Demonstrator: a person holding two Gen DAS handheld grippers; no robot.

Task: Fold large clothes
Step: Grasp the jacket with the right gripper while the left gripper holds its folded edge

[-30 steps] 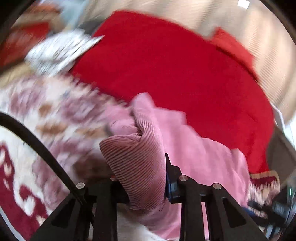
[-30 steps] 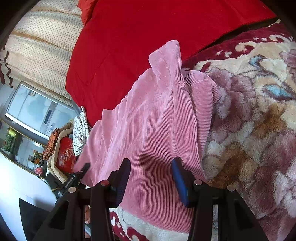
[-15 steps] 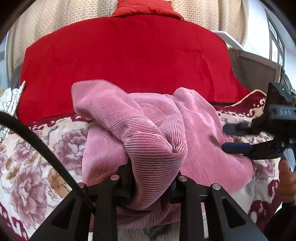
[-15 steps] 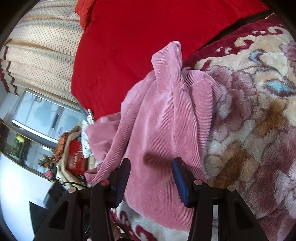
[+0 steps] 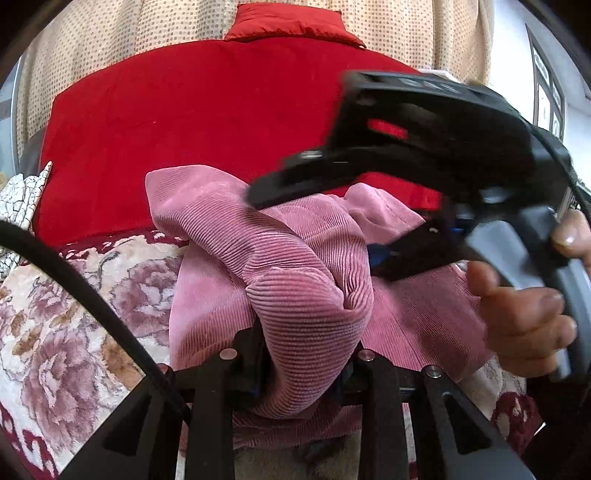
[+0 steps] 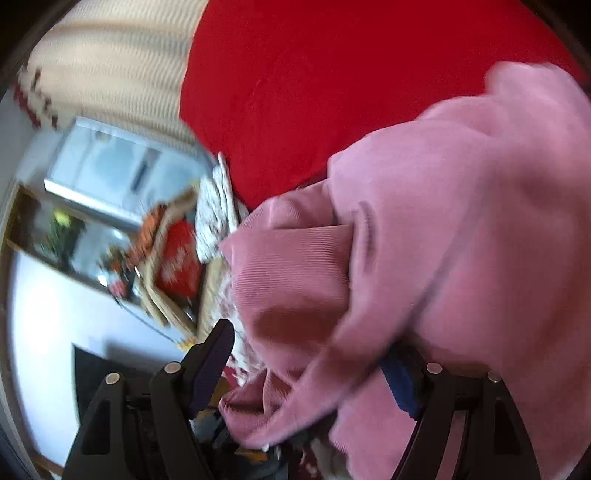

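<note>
A pink corduroy garment (image 5: 288, 258) lies bunched on a floral blanket (image 5: 74, 302). My left gripper (image 5: 306, 356) is at the bottom of the left wrist view, shut on a thick fold of this garment that bulges up between its fingers. From the right, a hand (image 5: 524, 321) brings my right gripper (image 5: 317, 230) over the heap, one finger above the cloth and one at its side. The right wrist view is blurred: the pink garment (image 6: 461, 221) fills its right half. My right gripper (image 6: 308, 369) has its jaws opening wide, with loose cloth hanging between them, unpinched.
A red quilt (image 5: 207, 122) and a red pillow (image 5: 291, 26) lie behind the garment, below a dotted curtain (image 5: 122, 29). A white patterned cloth (image 5: 22, 195) sits at the left edge. A box with a red packet (image 6: 177, 254) stands by a glass cabinet.
My left gripper swung round with its fold to face the red quilt, then held still. My right gripper's jaws widened and it swept across the garment, now looming large in the left wrist view.
</note>
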